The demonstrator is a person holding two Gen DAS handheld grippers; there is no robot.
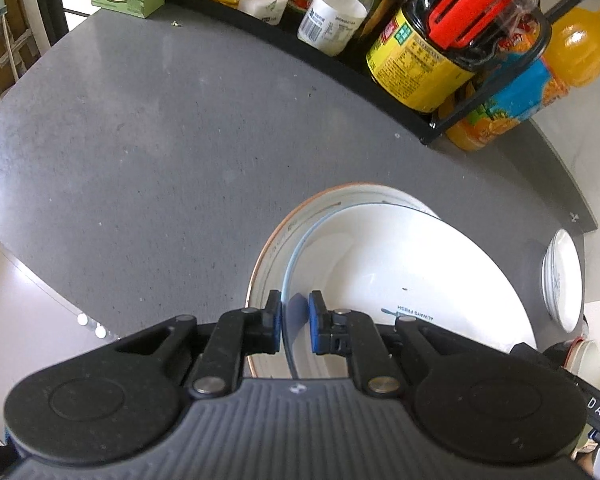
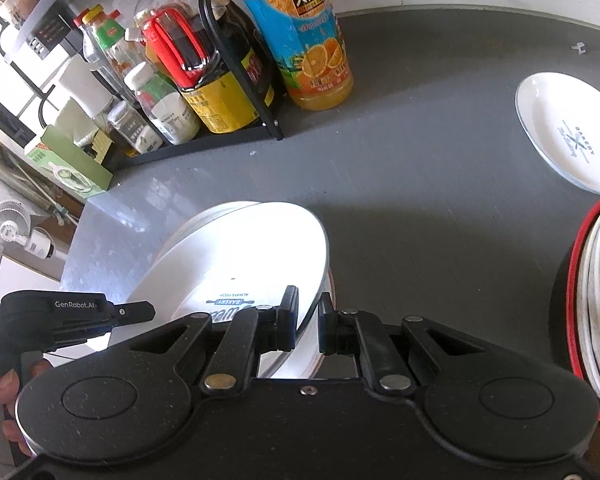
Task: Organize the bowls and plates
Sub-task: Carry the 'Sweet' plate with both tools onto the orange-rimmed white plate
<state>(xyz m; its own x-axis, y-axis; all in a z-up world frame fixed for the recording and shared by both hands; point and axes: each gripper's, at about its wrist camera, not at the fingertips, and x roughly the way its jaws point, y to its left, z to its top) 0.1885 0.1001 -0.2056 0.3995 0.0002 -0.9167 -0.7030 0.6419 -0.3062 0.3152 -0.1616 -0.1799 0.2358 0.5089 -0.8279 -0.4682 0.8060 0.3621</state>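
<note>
A white plate (image 1: pixel 400 264) with a thin blue rim and "BAKERY" print hangs tilted over a second white plate (image 1: pixel 276 248) with an orange rim, which lies flat on the grey table (image 1: pixel 160 140). My left gripper (image 1: pixel 294 318) is shut on the tilted plate's near rim. In the right wrist view the same plate (image 2: pixel 240 256) slopes up to the right, and my right gripper (image 2: pixel 308 318) is shut on its opposite rim. The left gripper (image 2: pixel 148 312) shows at the plate's left edge, held by a hand. The lower plate (image 2: pixel 204 218) peeks out behind.
A small white plate (image 2: pixel 568 136) lies at the table's right edge. A stack of red-rimmed bowls (image 2: pixel 596 312) stands close on the right. A black rack of bottles (image 2: pixel 172 92), an orange juice bottle (image 2: pixel 300 40) and a green box (image 2: pixel 72 164) line the back.
</note>
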